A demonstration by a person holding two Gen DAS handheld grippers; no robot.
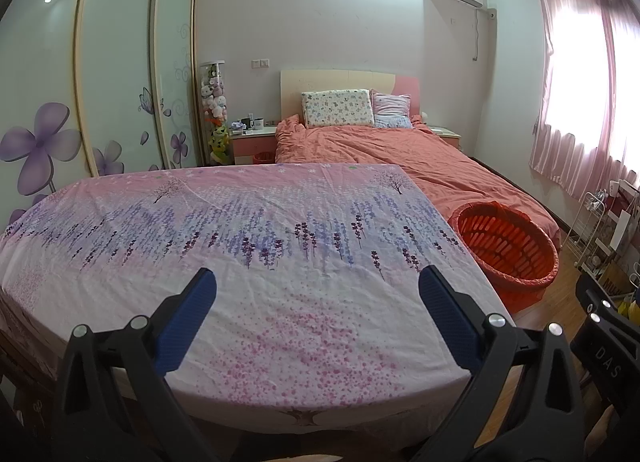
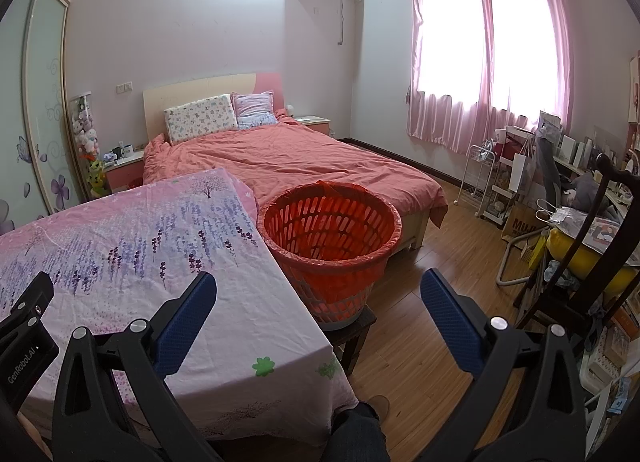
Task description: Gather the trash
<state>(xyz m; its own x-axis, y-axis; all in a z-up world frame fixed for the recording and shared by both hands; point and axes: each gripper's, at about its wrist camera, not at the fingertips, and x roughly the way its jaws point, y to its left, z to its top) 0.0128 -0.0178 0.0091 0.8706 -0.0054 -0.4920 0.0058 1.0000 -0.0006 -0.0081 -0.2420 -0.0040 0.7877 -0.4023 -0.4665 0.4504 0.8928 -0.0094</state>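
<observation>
Red-lined basket (image 2: 330, 238) perched on small stool (image 2: 352, 332); easily toppled if bumped by right gripper (image 2: 318, 308). Both grippers' jaws spread, nothing held; no trash seen.

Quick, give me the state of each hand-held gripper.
Left hand-held gripper: open, holding nothing.
Right hand-held gripper: open, holding nothing.
</observation>
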